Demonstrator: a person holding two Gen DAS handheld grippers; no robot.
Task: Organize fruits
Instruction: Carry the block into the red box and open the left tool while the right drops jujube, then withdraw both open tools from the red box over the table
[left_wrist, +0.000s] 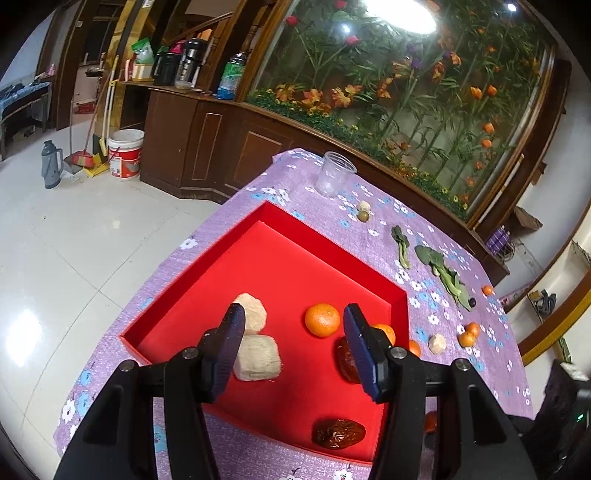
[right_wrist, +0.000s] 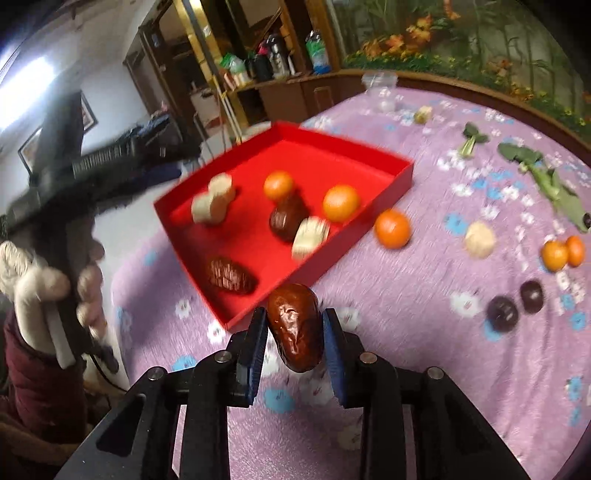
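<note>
A red tray (left_wrist: 266, 214) (right_wrist: 373, 218) lies on the purple flowered cloth. In it are two tangerines (left_wrist: 322, 319) (right_wrist: 340, 203), two dark dates (left_wrist: 338, 434) (right_wrist: 229, 276) and pale beige chunks (left_wrist: 258, 357) (right_wrist: 214, 201); one chunk (right_wrist: 310, 234) looks blurred near the tray's right wall. My left gripper (left_wrist: 293, 314) is open and empty above the tray. My right gripper (right_wrist: 294, 314) is shut on a brown date (right_wrist: 294, 330), held just outside the tray's near corner.
On the cloth beyond the tray lie a tangerine (right_wrist: 392, 228), a beige chunk (right_wrist: 479, 239), two small tangerines (right_wrist: 563, 253), two dark plums (right_wrist: 515, 304), green leaves (left_wrist: 445, 273) (right_wrist: 546, 177) and a clear cup (left_wrist: 334, 173). The left hand-held gripper (right_wrist: 74, 177) shows at the left.
</note>
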